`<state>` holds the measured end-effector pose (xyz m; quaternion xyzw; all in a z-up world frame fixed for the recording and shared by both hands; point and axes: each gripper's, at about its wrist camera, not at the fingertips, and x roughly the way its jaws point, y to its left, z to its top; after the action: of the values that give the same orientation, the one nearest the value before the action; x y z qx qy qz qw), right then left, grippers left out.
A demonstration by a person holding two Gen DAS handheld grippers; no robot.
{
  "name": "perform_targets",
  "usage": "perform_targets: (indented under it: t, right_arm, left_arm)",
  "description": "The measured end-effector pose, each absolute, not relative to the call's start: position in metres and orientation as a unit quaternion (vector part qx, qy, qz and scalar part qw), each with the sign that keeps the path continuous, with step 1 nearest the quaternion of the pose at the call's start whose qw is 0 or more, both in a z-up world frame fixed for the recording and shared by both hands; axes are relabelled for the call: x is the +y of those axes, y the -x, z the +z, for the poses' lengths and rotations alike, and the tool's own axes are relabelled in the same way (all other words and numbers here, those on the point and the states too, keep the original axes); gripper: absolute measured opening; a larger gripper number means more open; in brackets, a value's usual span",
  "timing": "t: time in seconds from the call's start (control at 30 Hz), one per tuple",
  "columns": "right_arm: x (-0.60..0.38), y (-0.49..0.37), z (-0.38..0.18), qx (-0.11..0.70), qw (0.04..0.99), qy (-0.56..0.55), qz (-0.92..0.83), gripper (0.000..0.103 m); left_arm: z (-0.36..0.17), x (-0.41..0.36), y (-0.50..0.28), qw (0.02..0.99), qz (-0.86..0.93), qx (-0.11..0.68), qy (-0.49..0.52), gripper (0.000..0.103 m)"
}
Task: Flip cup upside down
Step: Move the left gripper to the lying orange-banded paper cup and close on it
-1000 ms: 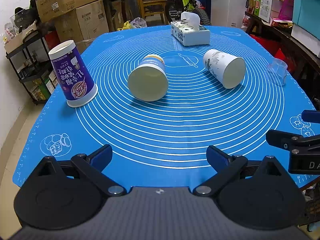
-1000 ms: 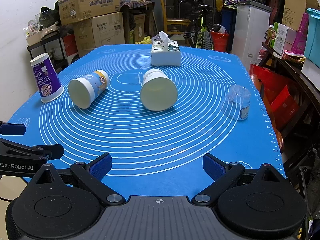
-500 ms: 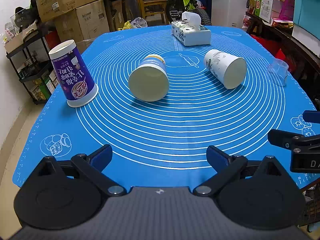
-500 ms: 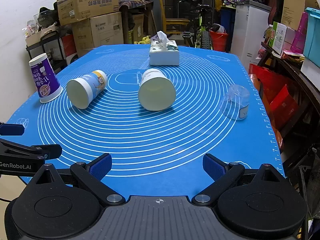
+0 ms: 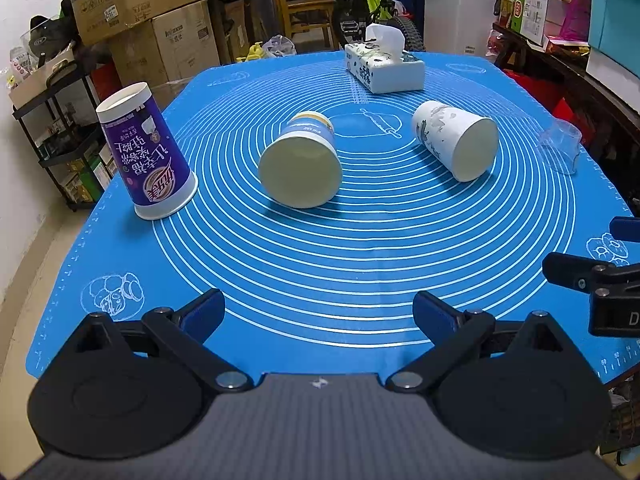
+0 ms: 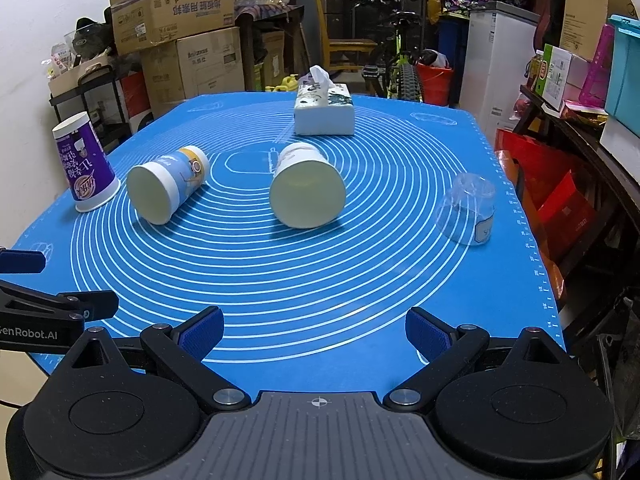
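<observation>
Two paper cups lie on their sides on the blue mat (image 5: 360, 248), open mouths toward me: a blue and yellow cup (image 5: 300, 164) (image 6: 168, 188) and a white patterned cup (image 5: 456, 142) (image 6: 306, 190). A purple cup (image 5: 146, 152) (image 6: 85, 168) stands upside down at the left. A clear plastic cup (image 5: 560, 146) (image 6: 468, 210) stands upside down at the right. My left gripper (image 5: 318, 312) is open and empty near the mat's front edge. My right gripper (image 6: 314, 330) is open and empty, also at the front edge, to the right of the left one.
A tissue box (image 5: 384, 66) (image 6: 324, 112) sits at the far side of the mat. Cardboard boxes (image 6: 176, 20) and a shelf rack (image 5: 60, 120) stand off the table's left. A bicycle (image 6: 396, 60) and bins stand behind and right.
Both grippers have drifted very slightly; the scene shifted a little in each view. The cups have not moved and both grippers stay open.
</observation>
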<state>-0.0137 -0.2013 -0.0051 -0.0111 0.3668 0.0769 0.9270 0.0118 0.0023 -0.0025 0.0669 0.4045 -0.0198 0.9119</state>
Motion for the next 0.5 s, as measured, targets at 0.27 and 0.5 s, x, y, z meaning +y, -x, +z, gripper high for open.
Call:
perform_targets:
  t: [0.27,0.5]
  right_arm:
    - [-0.198,0.003,-0.001,0.355,0.931,0.011,0.079,0.097]
    - [-0.196,-0.015,0.0,0.347,0.934,0.006,0.086,0.097]
  left_arm:
    - [-0.001,0.004,-0.027,0.915,-0.017,0.398,-0.07,0.099]
    - [0.005,0.002,-0.051,0.924,-0.014,0.374,-0.082,0.099]
